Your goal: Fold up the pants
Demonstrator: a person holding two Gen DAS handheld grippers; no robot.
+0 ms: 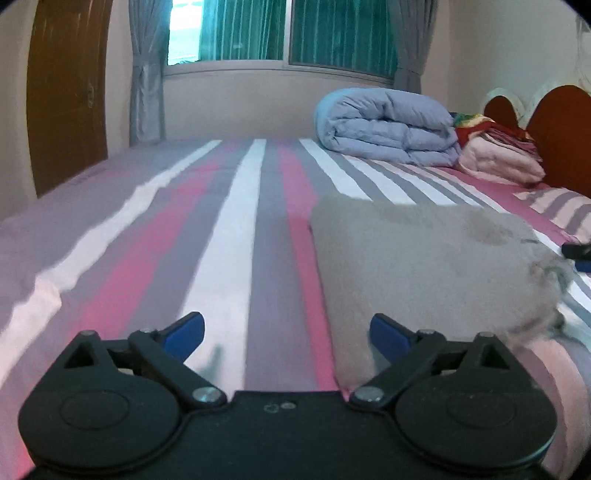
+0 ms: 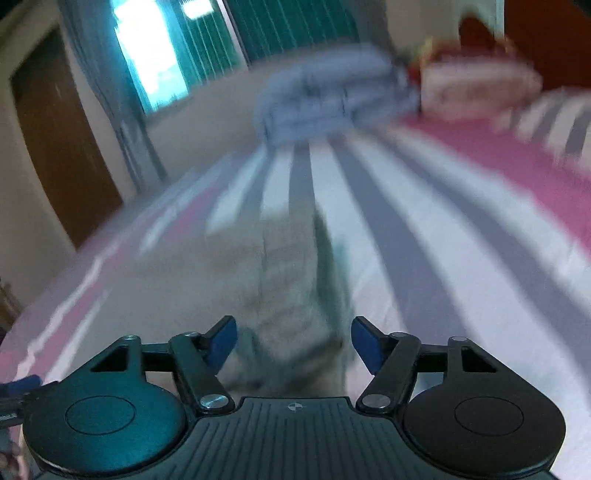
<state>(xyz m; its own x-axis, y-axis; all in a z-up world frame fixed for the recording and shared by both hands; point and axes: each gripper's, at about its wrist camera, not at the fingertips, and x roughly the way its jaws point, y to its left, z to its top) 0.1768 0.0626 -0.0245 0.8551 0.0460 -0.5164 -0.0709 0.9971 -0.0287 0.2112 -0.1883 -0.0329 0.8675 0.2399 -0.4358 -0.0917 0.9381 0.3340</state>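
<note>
On the bed (image 1: 236, 229), across its pink, grey and white striped sheet, the grey pants (image 1: 424, 266) lie as a folded bundle with a straight left edge and a rumpled right end. My left tongs (image 1: 287, 332) hang low over the sheet at the bundle's near left corner. Their blue pads (image 1: 186, 332) stand wide apart with nothing pressed between them: the left pad is over bare stripes, the right pad just in front of the pants' edge, and I cannot tell whether it touches the cloth.

From my right side everything is smeared by blur. My right tongs (image 2: 293, 341) are parted too, gripping nothing, and the pants (image 2: 280, 295) stretch away from the gap between the pads as a long greyish strip with a darker fold along its right side. The cloth lies between and beyond the pads, but neither pad presses on it.

At the far side of the bed a folded blue quilt (image 1: 388, 125) sits beside a stack of pink and red blankets (image 1: 498, 155), up against the dark red headboard (image 1: 561, 136). Behind them is a window (image 1: 280, 33) with grey curtains (image 1: 146, 74), and a brown door (image 1: 66, 92) stands to the left.
</note>
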